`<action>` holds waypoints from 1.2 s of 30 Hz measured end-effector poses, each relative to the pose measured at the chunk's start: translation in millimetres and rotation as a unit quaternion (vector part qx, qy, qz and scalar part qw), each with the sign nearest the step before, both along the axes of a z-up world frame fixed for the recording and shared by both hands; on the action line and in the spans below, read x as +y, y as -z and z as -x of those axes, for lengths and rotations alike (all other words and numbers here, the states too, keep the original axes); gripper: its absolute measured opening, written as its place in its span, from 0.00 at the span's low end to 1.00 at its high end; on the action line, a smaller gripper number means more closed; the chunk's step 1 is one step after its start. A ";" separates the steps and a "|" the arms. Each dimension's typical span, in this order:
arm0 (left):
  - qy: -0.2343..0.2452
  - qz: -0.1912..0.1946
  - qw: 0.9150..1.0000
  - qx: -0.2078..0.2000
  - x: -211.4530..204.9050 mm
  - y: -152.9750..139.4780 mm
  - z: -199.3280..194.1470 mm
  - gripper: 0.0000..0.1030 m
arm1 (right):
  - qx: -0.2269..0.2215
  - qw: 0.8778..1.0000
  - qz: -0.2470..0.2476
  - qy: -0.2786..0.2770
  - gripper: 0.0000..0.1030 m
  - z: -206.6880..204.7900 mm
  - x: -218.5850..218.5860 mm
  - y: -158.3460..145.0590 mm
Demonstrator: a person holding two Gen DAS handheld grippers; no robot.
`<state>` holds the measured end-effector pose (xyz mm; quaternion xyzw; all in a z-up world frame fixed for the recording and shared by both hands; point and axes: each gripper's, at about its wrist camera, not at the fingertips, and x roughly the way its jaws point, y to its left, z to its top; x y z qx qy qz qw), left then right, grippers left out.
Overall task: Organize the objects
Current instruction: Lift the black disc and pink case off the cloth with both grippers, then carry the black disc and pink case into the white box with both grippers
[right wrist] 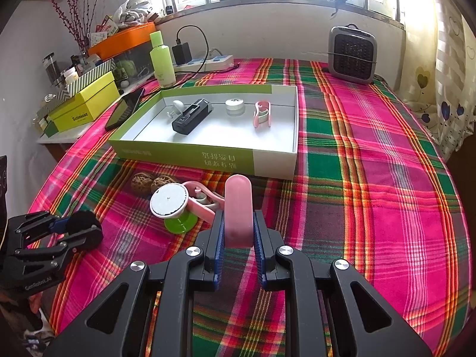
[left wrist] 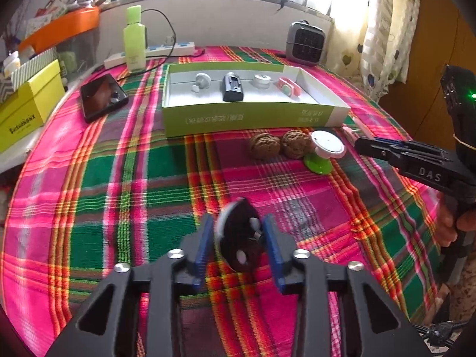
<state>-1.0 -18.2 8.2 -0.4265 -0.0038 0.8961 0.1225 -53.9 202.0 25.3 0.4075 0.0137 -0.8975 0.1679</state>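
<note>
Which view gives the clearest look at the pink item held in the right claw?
The right wrist view. The pink item stands upright between the right claw pads, rounded top fully visible. In the left wrist view only a thin pink sliver shows beyond the claw's tip.

Black grippers (left wrist: 238,247), blue ribbed pads (right wrist: 218,244), silver screws, "DAS" lettering.

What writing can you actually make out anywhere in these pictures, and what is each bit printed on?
"DAS": on the side of the right gripper, seen from the left wrist.
"GenRobot.AI", small and only roughly legible: on the left gripper, seen from the right wrist.
"SUISUONGNX", roughly; letters uncertain: on the yellow box.
Chinese characters, upside down, too blurred to quote: on the front wall of the green and white tray box.
Label on the green bottle: too small to read.
</note>
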 end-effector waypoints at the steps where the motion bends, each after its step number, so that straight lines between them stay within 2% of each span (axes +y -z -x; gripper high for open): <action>1: -0.001 -0.006 1.000 -0.002 -1.6 -0.1 0.7 0.27 | 0.000 1.000 0.000 0.000 0.18 0.0 -0.3 -0.2; 19: -0.005 -0.030 0.999 0.012 -2.3 -13.1 8.6 0.25 | 0.008 1.000 -0.001 -0.003 0.18 0.9 -2.2 -6.5; 36: -0.009 -0.054 0.997 0.047 -3.6 -43.9 50.6 0.25 | 0.018 1.000 -0.003 -0.021 0.18 20.2 -12.9 -22.2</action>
